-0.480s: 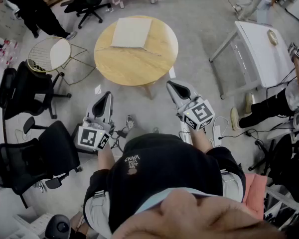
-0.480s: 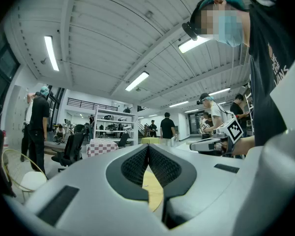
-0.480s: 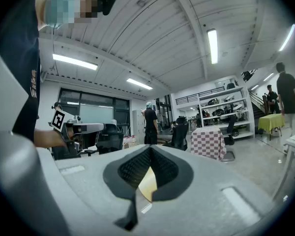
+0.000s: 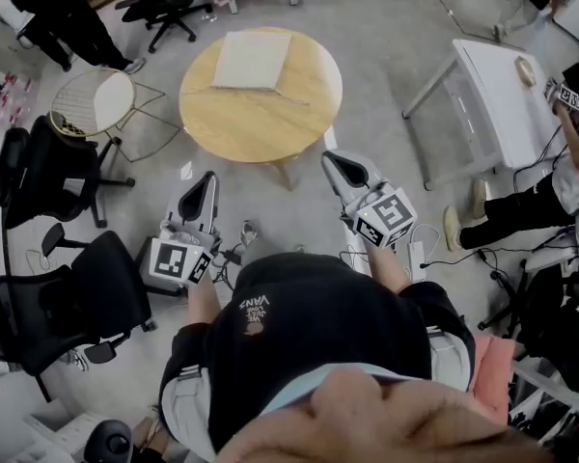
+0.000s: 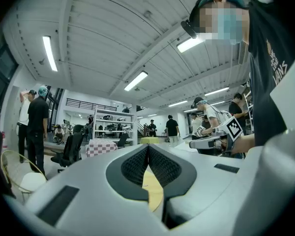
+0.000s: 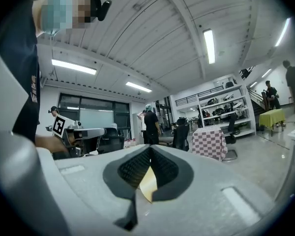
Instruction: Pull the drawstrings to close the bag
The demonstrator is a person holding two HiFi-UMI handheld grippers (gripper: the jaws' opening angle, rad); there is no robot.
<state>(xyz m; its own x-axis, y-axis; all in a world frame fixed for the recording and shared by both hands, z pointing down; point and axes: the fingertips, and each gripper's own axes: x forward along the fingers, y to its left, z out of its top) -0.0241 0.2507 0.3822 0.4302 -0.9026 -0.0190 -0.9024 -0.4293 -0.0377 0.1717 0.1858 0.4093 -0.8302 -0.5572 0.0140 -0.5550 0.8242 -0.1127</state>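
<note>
**Step in hand:** none of the pulling has begun. This reads as the approach, with the person standing back from the table.

**Bag** [image 4: 254, 61]: pale, flat and squarish, lying on the far part of the round table [image 4: 270, 133], upper centre of the head view. It is untouched and well apart from both grippers. Its drawstrings are too small to make out.

**Left gripper** [image 4: 209, 178]: lower left of centre in the head view, held level and pointing toward the table. In its own view the jaws [image 5: 148, 149] are pressed fully together with nothing gripped. The yellow sliver in the notch behind the pads looks like the table top beyond.

**Right gripper** [image 4: 331, 160]: right of centre, level, its tip near the table's near edge. In its own view the jaws [image 6: 150, 150] are likewise closed tight and empty, showing the same yellow sliver.

**Next move calls for:** stepping up to the table, parting both sets of jaws, finding a string end for each gripper, closing on them, then drawing the two apart.

**Also present:** office chairs [image 4: 68, 302] at lower left, and a white table [image 4: 507, 95] at right.
</note>
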